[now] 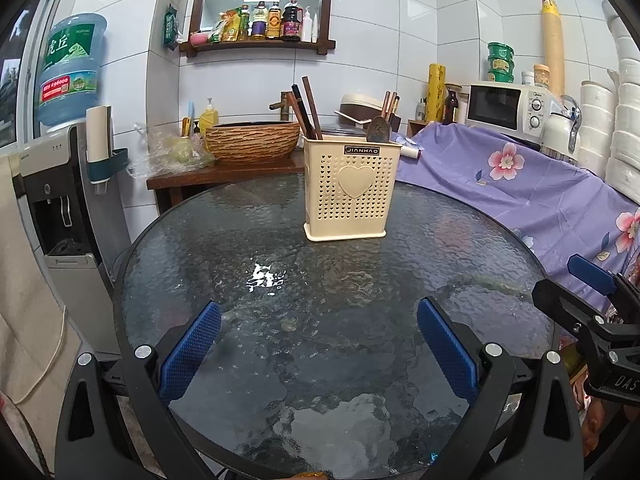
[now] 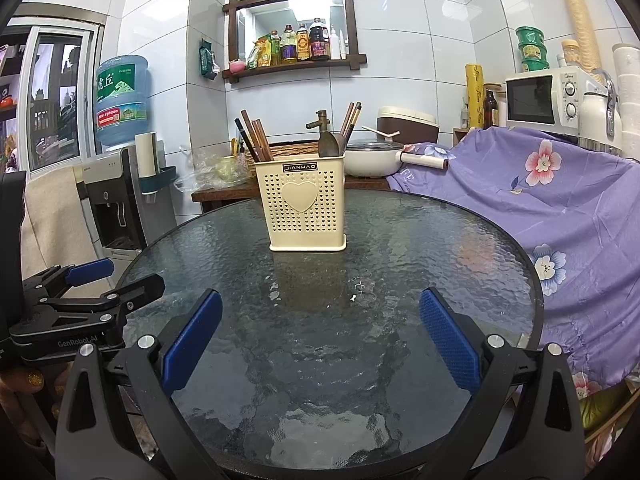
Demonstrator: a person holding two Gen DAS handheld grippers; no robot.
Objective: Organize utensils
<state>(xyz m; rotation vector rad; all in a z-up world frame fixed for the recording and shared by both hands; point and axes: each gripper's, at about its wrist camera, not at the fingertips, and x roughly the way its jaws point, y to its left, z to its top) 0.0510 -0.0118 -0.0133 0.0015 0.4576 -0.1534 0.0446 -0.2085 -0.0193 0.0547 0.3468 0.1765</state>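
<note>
Cream plastic, pierced with rows of small heart-shaped holes and bearing a raised heart on its front, forms the utensil holder [image 1: 350,189] that stands upright on the far half of the round glass table [image 1: 224,240]. Dark wooden chopsticks [image 1: 306,109] lean out of its left compartment, and a dull metal spoon [image 1: 379,130] rises from its right compartment with a few more sticks behind it; from the right wrist view the same holder [image 2: 306,204] shows the chopsticks [image 2: 256,140] on the left and the spoon [image 2: 329,145] on the right. The left gripper [image 1: 319,354] hovers over the near edge of the table, its blue-padded fingers [image 1: 191,350] spread wide with nothing between them. The right gripper [image 2: 320,340] hangs likewise at the near edge, its jaws released and bare, well apart from the holder. Each gripper shows at the side of the other's view: the right one [image 1: 592,292] at the right edge, the left one [image 2: 100,280] at the left edge. A purple floral cloth [image 1: 532,192] drapes over something beside the table on the right, and a white microwave [image 1: 506,106] sits behind it.
</note>
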